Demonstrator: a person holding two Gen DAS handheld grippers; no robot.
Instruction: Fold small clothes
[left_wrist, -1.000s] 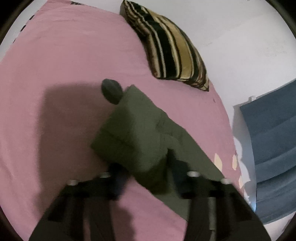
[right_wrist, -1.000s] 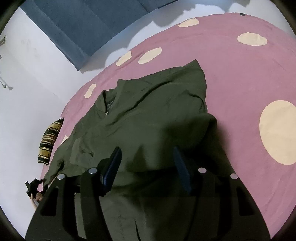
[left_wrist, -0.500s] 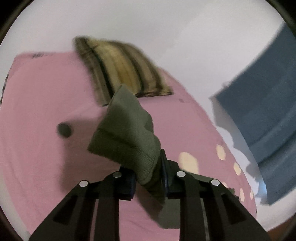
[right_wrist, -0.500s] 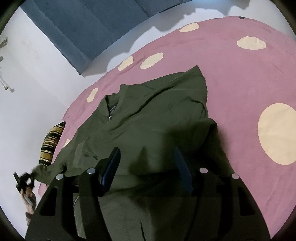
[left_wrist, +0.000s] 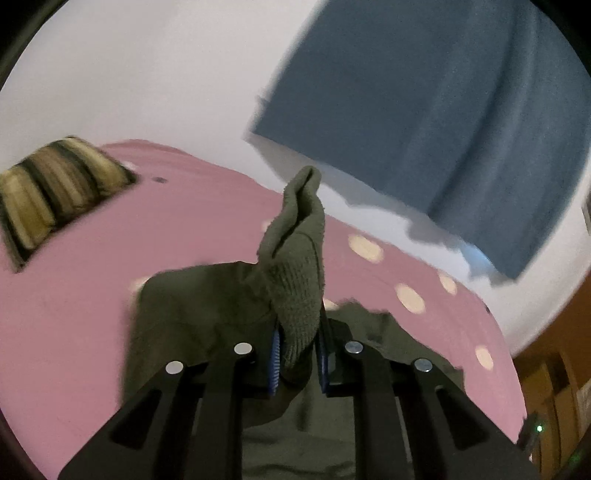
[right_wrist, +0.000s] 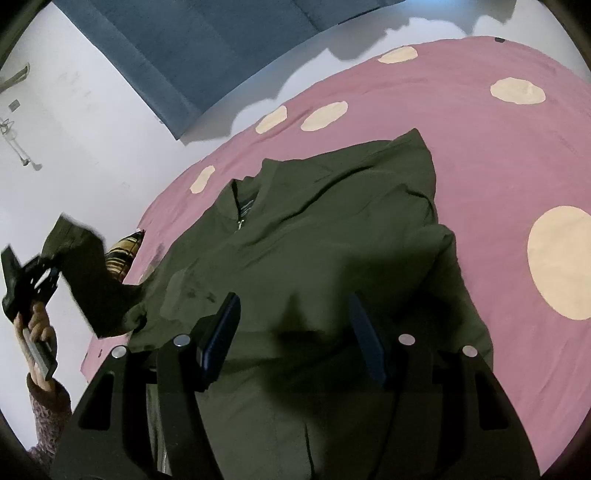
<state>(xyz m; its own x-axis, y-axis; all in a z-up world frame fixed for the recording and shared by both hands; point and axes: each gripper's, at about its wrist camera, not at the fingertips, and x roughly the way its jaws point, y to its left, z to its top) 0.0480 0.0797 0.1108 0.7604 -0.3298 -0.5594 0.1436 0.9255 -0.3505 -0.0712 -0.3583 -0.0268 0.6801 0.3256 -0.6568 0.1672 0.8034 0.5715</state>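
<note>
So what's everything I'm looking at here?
jacket: one, olive green, spread on the bedsheet, zip at the collar
sleeve cuff: one, olive ribbed knit, lifted off the bed
bedsheet: one, pink with cream dots
pillow: one, yellow and black stripes, far corner
curtain: one, blue, on the white wall
left gripper: black, jaws closing on the cuff
right gripper: black, open over the jacket
hand: one, holding the left gripper

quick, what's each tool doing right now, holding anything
Left tool: jaws closing, pads pressed on the ribbed knit cuff of the olive-green zip jacket.
Right tool: open, holding nothing, above the jacket.
</note>
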